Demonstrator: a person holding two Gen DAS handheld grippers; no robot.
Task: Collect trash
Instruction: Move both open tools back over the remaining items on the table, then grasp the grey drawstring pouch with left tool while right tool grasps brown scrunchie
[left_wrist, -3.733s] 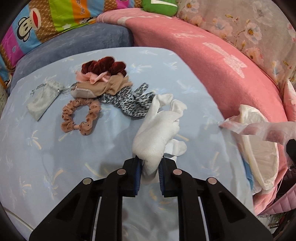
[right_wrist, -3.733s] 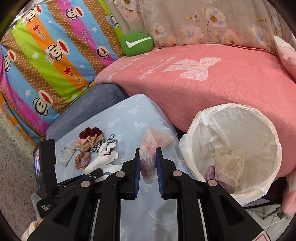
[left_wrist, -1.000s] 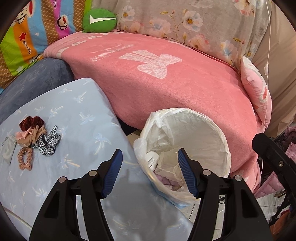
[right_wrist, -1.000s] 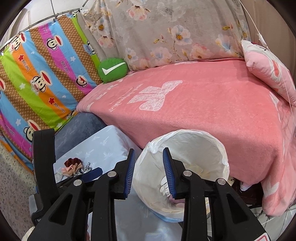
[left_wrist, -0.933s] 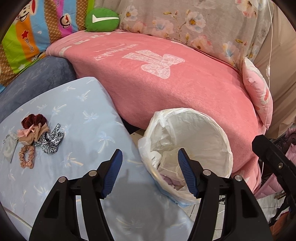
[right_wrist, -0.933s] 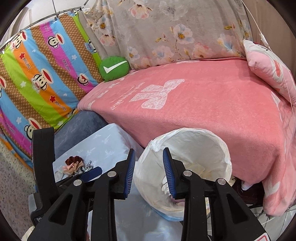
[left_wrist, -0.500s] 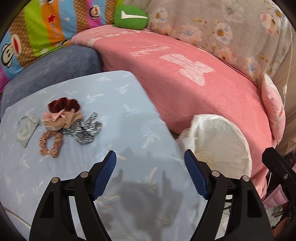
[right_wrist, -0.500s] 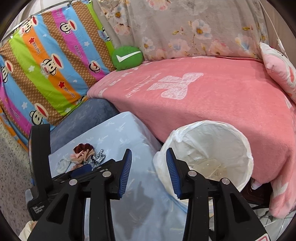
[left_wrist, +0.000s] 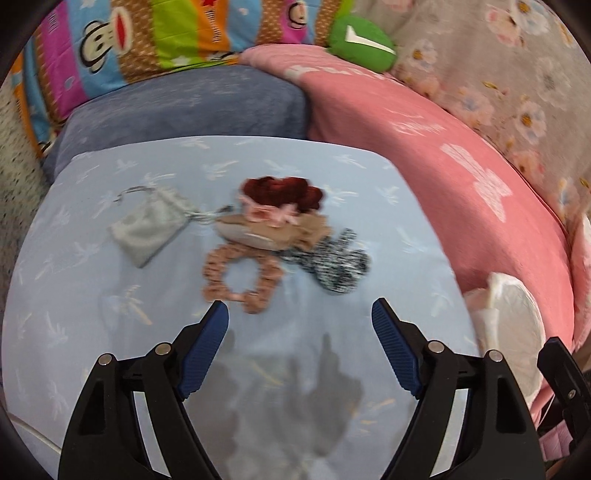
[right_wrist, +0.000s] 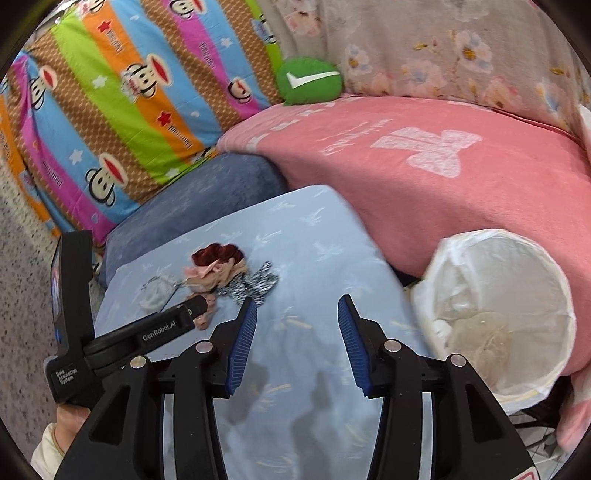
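Both the left tongs (left_wrist: 299, 325) and right tongs (right_wrist: 297, 325) gaped wide, empty. Crumpled rubbish lay inside the lined bin (right_wrist: 495, 314); only hair scrunchies (left_wrist: 280, 221) and a pouch (left_wrist: 147, 229) lay on the worktop (left_wrist: 332, 155), so collecting seemed nearly finished.

My left wrist camera looks down close over the blue tabletop (left_wrist: 110, 295); my right sits higher, rightward, sharing the hair ties (right_wrist: 225, 269) and bin (right_wrist: 495, 317).

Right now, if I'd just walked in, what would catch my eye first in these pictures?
Probably the two black grippers with blue pads, left gripper and right gripper, both open and empty over a pale blue cushion. In the middle of the cushion lies a small heap of hair scrunchies. To the right, beside the pink blanket, stands a white-lined trash bin.
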